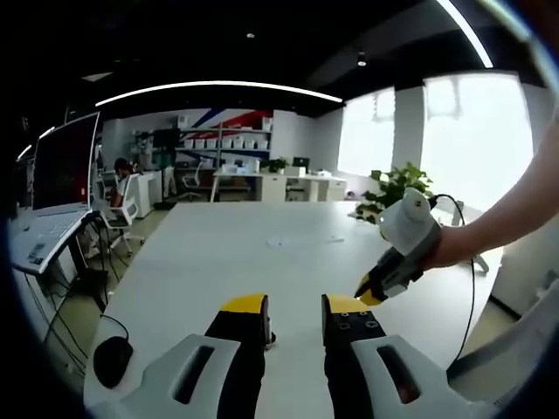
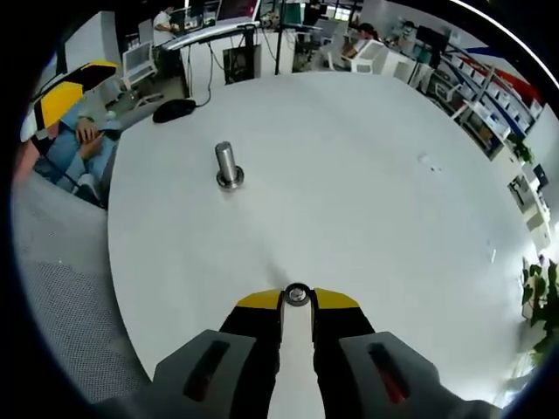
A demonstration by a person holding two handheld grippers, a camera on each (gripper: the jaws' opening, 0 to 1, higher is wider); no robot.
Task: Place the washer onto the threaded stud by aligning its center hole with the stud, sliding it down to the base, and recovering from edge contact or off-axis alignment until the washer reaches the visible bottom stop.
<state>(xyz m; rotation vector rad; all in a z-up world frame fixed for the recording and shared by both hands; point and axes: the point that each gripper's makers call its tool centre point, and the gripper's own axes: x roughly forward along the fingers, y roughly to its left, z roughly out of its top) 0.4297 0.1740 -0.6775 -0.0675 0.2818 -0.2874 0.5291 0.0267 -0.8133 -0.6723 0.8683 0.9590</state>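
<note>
The washer (image 2: 298, 295), a small flat metal ring with a dark centre hole, sits pinched between the yellow tips of the right gripper (image 2: 298, 298) in the right gripper view, its face turned toward the camera and held above the table (image 2: 367, 183). The threaded stud (image 2: 227, 163) stands upright on the table well ahead and to the left of the washer in that view: a short grey metal cylinder rising from a wider, shinier round base. Washer and stud are well apart. The table top is smooth, white and matte, with a rounded edge. The right gripper's jaws are black with yellow ends, mounted on light grey shells with slotted openings. In the left gripper view, the left gripper (image 1: 294, 305) carries the same black-and-yellow jaws, standing apart with a clear gap and nothing between them, low over the table. That view also shows the right gripper (image 1: 365, 292) entering from the right, held by a person's hand (image 1: 445, 249) with a bare forearm; its yellow tips point down toward the table, and a dark cable trails from it. A black computer mouse (image 2: 173, 109) lies near the table's far edge in the right gripper view. Potted green plants (image 1: 393, 190) stand beyond the table in the left gripper view. No legible writing or brand marks can be made out.
</note>
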